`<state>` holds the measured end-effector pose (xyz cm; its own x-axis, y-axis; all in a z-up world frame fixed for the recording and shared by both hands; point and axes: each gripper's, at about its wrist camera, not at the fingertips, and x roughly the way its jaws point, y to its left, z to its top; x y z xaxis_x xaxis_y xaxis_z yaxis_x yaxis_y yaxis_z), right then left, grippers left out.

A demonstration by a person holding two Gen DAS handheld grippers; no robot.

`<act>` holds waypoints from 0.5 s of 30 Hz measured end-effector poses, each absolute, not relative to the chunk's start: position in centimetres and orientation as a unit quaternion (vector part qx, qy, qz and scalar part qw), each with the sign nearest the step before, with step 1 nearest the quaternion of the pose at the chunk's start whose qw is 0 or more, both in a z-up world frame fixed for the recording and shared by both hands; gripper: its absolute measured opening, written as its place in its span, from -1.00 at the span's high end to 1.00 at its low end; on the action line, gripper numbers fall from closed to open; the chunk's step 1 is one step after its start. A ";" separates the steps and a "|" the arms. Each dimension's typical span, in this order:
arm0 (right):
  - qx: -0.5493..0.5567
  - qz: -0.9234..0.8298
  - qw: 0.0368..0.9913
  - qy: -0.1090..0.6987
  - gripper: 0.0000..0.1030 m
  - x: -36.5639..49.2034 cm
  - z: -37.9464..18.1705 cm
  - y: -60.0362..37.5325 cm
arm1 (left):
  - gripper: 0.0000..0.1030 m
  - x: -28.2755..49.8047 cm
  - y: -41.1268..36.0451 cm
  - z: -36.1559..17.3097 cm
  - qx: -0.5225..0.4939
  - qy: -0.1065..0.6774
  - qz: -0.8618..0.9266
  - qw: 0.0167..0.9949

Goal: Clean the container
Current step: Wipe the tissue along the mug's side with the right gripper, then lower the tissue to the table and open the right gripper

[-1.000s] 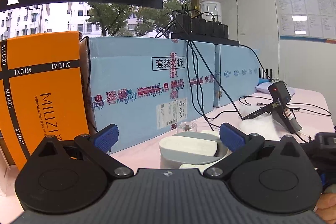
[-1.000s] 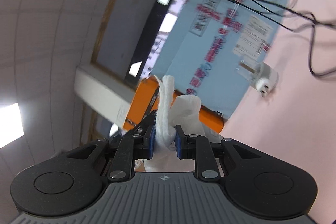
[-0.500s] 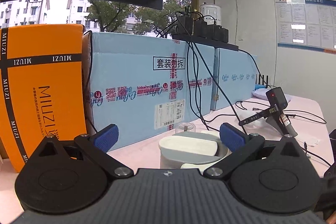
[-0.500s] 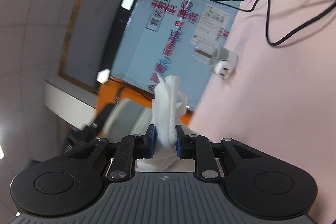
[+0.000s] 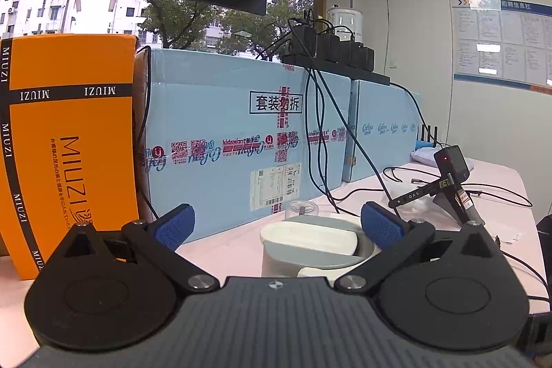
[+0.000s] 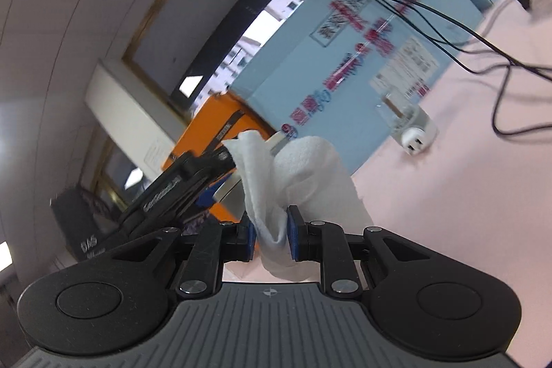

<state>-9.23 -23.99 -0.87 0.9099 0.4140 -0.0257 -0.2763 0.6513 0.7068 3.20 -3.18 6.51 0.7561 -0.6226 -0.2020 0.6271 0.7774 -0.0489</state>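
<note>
In the left wrist view a grey cylindrical container (image 5: 310,256) with white inner parts sits between the fingers of my left gripper (image 5: 276,226). The jaws stand wide around it, and I cannot tell whether the pads press on it. In the right wrist view my right gripper (image 6: 270,231) is shut on a crumpled white cloth (image 6: 293,175), held in the air and tilted. The left gripper's black body (image 6: 172,185) and a bit of the grey container (image 6: 229,192) show behind the cloth.
Light blue cartons (image 5: 258,140) and an orange MIUZI box (image 5: 65,143) line the back of the pink table (image 5: 483,195). A clear lid with a white base (image 6: 412,126) stands near the cartons. Black cables (image 5: 345,161) and a small camera stand (image 5: 448,181) lie at right.
My right gripper has swung and turned with the cloth, bringing the left gripper and container into its view. The left gripper has held nearly still around the container.
</note>
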 end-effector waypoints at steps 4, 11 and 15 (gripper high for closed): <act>0.328 0.198 0.917 0.112 0.64 -9.1 -0.4 -22.6 | -1.00 3.2 -3.2 6.5 0.010 0.104 -0.333 0.937; 0.368 0.198 0.893 0.170 0.66 -7.8 -2.2 -22.8 | -1.00 3.3 -3.1 6.4 0.007 0.105 -0.334 0.937; 0.358 0.176 0.894 0.202 0.64 -7.6 -2.7 -22.9 | -1.00 3.3 -3.1 6.4 0.006 0.106 -0.336 0.936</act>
<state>-7.57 -22.87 -2.74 0.8566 0.4590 -0.2357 -0.1693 0.6816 0.7119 3.30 -3.06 6.43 0.7517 -0.6274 -0.2031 0.6300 0.7743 -0.0599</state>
